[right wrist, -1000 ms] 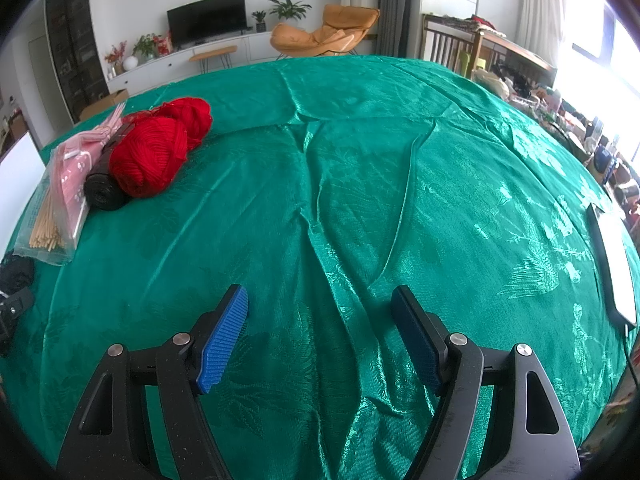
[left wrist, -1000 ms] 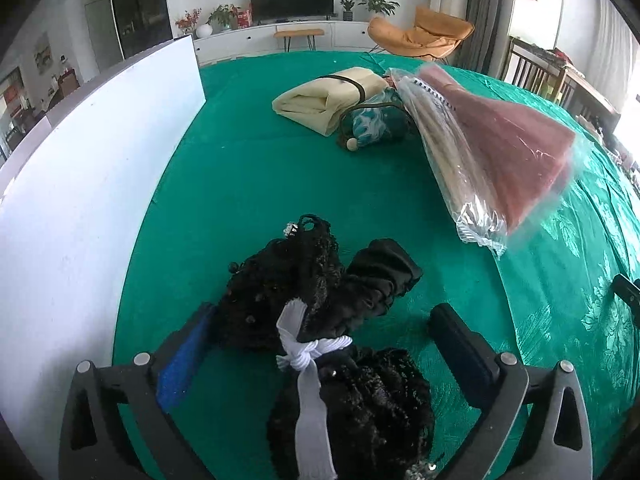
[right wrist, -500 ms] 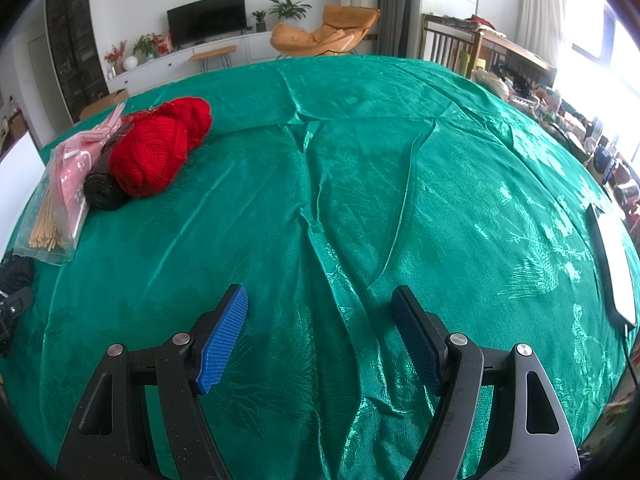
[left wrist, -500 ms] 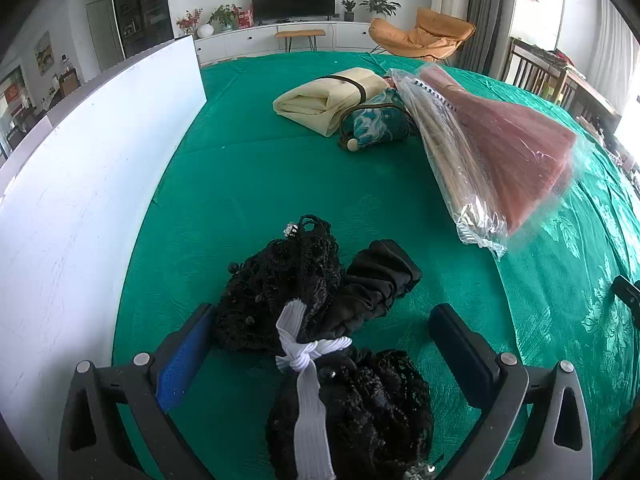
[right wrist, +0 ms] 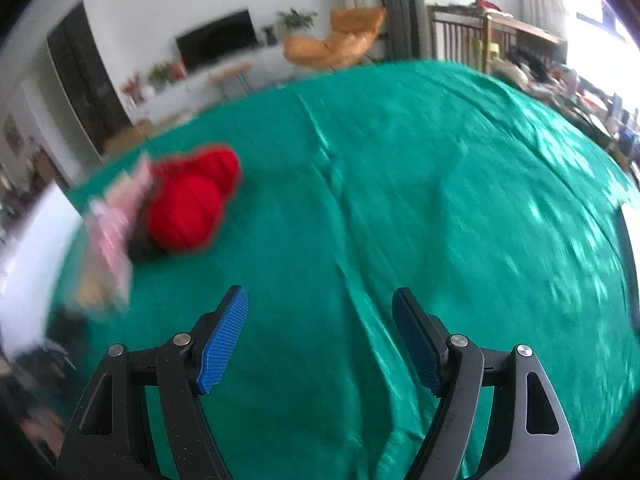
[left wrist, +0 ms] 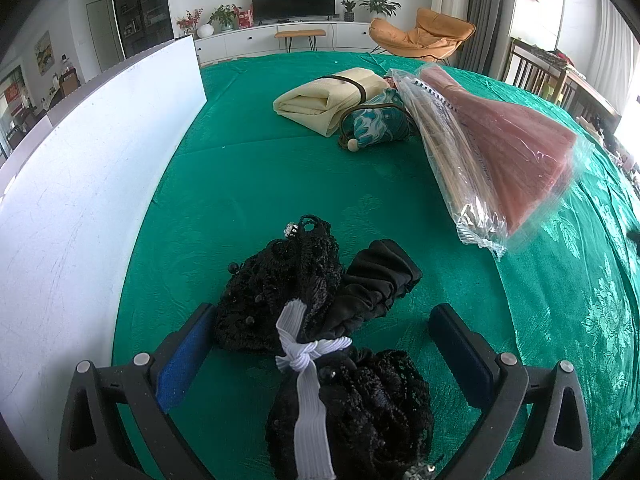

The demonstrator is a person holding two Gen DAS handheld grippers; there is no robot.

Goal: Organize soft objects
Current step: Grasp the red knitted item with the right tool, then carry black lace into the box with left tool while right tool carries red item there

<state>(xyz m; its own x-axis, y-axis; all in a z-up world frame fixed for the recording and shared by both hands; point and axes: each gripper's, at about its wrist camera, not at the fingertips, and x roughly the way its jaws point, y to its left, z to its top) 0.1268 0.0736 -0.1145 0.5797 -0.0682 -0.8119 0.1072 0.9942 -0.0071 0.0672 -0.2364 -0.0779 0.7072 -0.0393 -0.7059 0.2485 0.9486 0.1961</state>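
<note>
Left wrist view: the left gripper point(left wrist: 320, 320) stands spread wide around a black lacy fabric bundle tied with white elastic point(left wrist: 316, 312) lying on the green-clothed surface point(left wrist: 248, 184).

Right wrist view, blurred: the right gripper point(right wrist: 320, 316) gapes empty over green cloth, well apart from red yarn balls point(right wrist: 192, 200).

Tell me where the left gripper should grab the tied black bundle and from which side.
Grip it at the waist cinched by the white tie, its narrowest part. The left gripper is open with fingers already on both sides of the black bundle, so coming straight forward and down looks best.
</note>
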